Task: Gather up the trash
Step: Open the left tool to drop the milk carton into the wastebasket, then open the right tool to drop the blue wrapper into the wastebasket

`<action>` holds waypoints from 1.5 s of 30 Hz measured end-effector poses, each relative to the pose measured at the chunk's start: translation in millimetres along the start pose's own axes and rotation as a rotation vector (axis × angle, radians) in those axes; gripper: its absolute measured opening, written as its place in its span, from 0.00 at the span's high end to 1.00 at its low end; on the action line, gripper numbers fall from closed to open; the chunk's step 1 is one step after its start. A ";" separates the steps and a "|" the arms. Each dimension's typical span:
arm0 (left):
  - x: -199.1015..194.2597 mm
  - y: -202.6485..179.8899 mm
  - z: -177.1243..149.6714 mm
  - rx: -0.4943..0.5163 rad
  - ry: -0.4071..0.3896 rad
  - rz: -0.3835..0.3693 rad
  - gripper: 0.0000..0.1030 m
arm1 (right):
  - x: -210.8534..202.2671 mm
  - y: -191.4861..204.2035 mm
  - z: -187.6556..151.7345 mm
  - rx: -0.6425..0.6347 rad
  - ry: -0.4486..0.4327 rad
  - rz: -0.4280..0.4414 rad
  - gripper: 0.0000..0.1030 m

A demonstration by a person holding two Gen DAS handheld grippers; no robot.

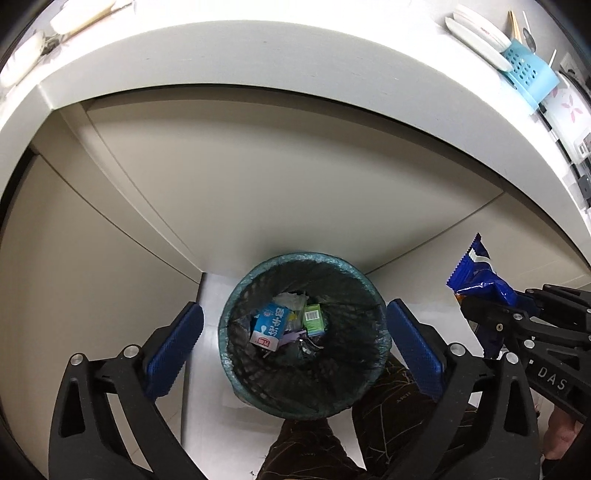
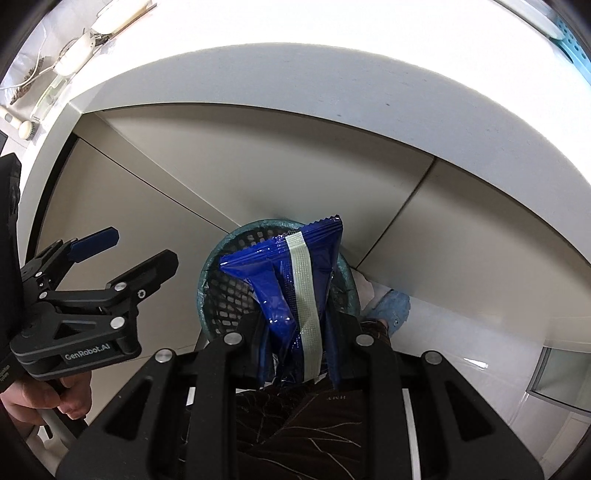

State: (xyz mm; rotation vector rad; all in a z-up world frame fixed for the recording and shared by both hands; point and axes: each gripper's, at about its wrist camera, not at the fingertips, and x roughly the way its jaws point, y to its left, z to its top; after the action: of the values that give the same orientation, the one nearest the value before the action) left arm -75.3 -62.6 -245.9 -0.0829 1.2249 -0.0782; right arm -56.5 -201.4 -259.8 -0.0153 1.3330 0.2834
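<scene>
A mesh trash bin (image 1: 258,373) with a green liner stands on the floor against the cabinet. It holds a blue-and-white carton (image 1: 269,325), a green box (image 1: 314,319) and other scraps. My left gripper (image 1: 295,339) hangs right above the bin, jaws wide open with nothing between the blue pads (image 1: 173,347). The right wrist view shows the left gripper (image 2: 142,247) open at the left. My right gripper (image 2: 295,332) is shut on a crumpled blue snack wrapper (image 2: 295,280), held over the bin's rim (image 2: 207,273). From the left wrist the wrapper (image 1: 476,277) sticks up from the right gripper (image 1: 480,314).
A white counter (image 1: 258,55) overhangs beige cabinet doors (image 1: 258,184) behind the bin. A blue utensil basket (image 1: 528,74) and white plates (image 1: 476,33) sit on it at the far right. A person's dark patterned trouser leg (image 1: 388,406) and blue slipper (image 2: 391,306) are beside the bin.
</scene>
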 end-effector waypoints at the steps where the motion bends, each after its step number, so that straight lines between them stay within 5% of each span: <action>1: -0.8 3.1 -0.6 -0.005 0.002 0.000 0.06 | 0.0 0.1 -0.3 -0.005 0.000 0.002 0.78; 16: -16.9 51.5 -19.0 -0.134 -0.005 0.052 0.06 | 31.8 27.1 3.2 -0.100 0.058 0.010 0.78; 28: -17.1 59.2 -20.7 -0.145 0.005 0.050 0.06 | 48.3 34.5 6.3 -0.110 0.103 -0.009 0.71; 37: -11.7 55.4 -23.0 -0.125 0.017 0.063 0.06 | 55.7 32.9 6.1 -0.103 0.105 -0.008 0.55; 45: -8.7 55.6 -26.0 -0.116 0.028 0.076 0.06 | 48.4 31.2 7.7 -0.108 0.070 -0.016 0.27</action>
State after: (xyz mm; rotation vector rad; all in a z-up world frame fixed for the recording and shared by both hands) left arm -101.9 -7.0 -252.5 -0.1367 1.2585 0.0582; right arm -45.8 -160.5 -299.7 -0.1279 1.3848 0.3433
